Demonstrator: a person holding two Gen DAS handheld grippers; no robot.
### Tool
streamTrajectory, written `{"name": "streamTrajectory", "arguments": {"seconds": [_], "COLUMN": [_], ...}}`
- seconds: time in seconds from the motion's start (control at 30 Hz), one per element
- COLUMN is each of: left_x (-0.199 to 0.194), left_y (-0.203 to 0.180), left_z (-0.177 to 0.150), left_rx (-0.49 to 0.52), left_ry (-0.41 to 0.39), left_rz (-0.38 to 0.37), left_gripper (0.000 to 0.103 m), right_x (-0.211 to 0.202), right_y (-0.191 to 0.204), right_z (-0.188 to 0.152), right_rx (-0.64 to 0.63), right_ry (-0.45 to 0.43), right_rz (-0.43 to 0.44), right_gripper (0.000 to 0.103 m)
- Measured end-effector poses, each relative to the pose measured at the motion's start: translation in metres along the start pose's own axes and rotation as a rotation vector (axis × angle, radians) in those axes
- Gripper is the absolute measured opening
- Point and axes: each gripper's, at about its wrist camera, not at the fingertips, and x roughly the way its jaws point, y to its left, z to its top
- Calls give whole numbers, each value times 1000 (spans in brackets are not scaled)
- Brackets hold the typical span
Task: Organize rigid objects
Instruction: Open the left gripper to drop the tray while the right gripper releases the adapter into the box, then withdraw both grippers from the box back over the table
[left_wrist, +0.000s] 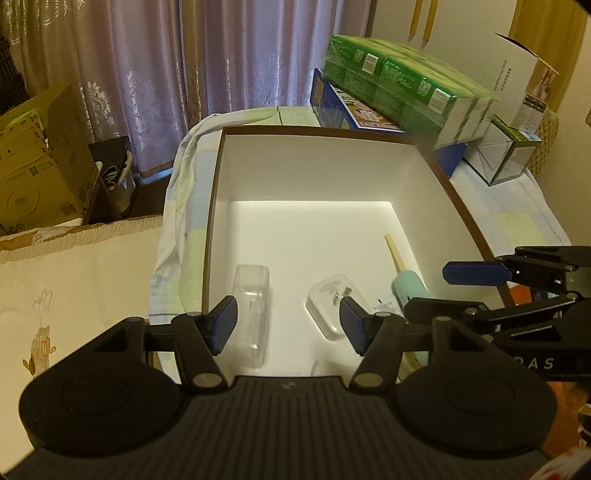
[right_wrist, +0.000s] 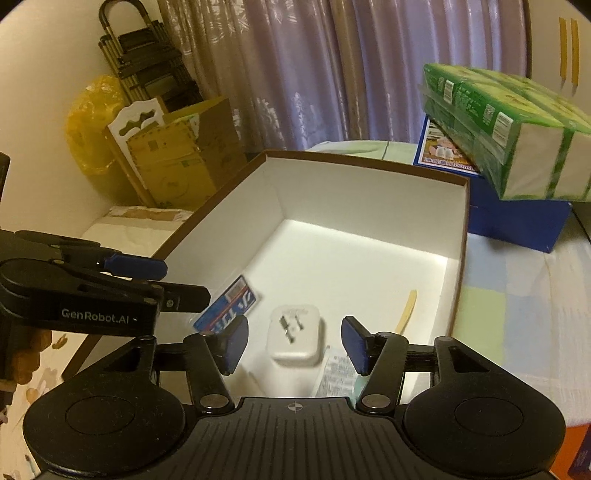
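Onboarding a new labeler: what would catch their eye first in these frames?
The big white-lined box fills the middle, a white plug adapter lying prongs-up near its front, a clear plastic case to its left. Both grippers, left and right, hang open over the box's near edge. Green packs are stacked behind right.

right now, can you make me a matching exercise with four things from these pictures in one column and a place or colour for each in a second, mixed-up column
Things
1. clear plastic case
2. white square plug adapter
3. pale wooden stick
4. green wrapped tissue-box pack

Places or colours
a. outside the brown-edged white box, stacked on the blue carton
b. box floor, metal prongs facing up
c. box floor, nearest the box's right wall
d. box floor, see-through, left of the adapter

Pairs: 1-d, 2-b, 3-c, 4-a
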Motion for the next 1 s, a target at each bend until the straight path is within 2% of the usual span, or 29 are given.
{"name": "streamTrajectory", "arguments": {"seconds": [0.27, 0.5, 1.0], "left_x": [-29, -52, -70], "left_y": [-19, -49, -134], "left_z": [-16, -34, -70], "left_rx": [-23, -20, 30], "left_ry": [-19, -35, -22], "left_rz": [-19, -66, -181], "left_gripper": [58, 58, 57], "right_x": [-32, -70, -145], "right_y": [4, 3, -38], "right_z": [-16, -34, -84], "right_rx": [21, 35, 130], "right_ry": [-28, -64, -95], "right_rz": [22, 35, -16], "right_gripper": [55, 55, 55]}}
